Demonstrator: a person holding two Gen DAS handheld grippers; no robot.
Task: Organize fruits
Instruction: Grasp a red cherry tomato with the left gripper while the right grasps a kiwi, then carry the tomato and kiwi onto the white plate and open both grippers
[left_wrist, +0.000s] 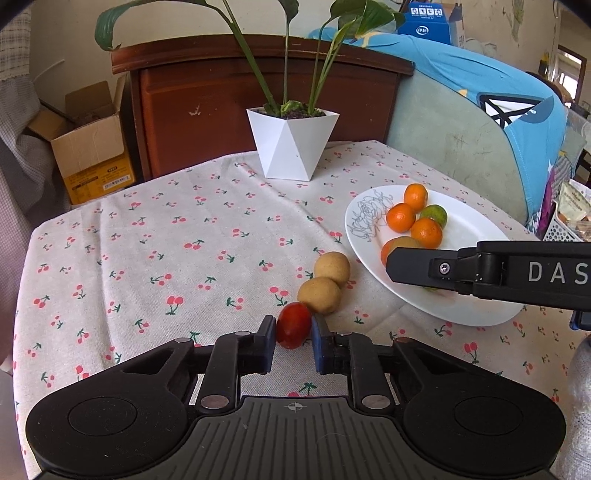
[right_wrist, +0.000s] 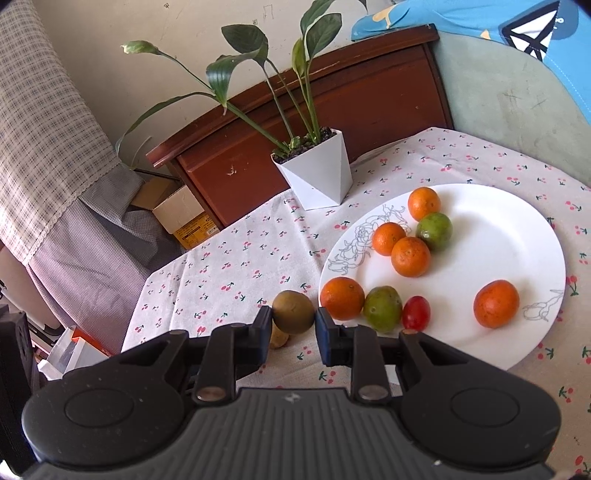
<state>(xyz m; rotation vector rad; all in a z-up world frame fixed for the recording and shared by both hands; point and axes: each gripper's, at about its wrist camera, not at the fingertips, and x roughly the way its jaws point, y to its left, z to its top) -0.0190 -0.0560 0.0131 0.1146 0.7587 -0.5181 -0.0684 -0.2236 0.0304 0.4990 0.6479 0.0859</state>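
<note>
My left gripper (left_wrist: 293, 330) is shut on a red cherry tomato (left_wrist: 293, 325) just above the tablecloth. Two tan round fruits (left_wrist: 319, 293) lie beside it, left of the white plate (left_wrist: 476, 306). My right gripper (right_wrist: 293, 323) is shut on a brown-green round fruit (right_wrist: 293, 312), held left of the plate (right_wrist: 491, 221); another tan fruit (right_wrist: 279, 338) shows below it. The plate holds several oranges (right_wrist: 410, 256), two green fruits (right_wrist: 382, 308) and a red tomato (right_wrist: 416, 313). The right gripper's body (left_wrist: 491, 271) crosses the plate in the left wrist view.
A white faceted pot (left_wrist: 291, 147) with a leafy plant stands at the table's far edge. A wooden headboard (left_wrist: 258, 85) and a cardboard box (left_wrist: 88, 144) are behind it. A padded chair with a blue shirt (left_wrist: 480, 96) is at the right.
</note>
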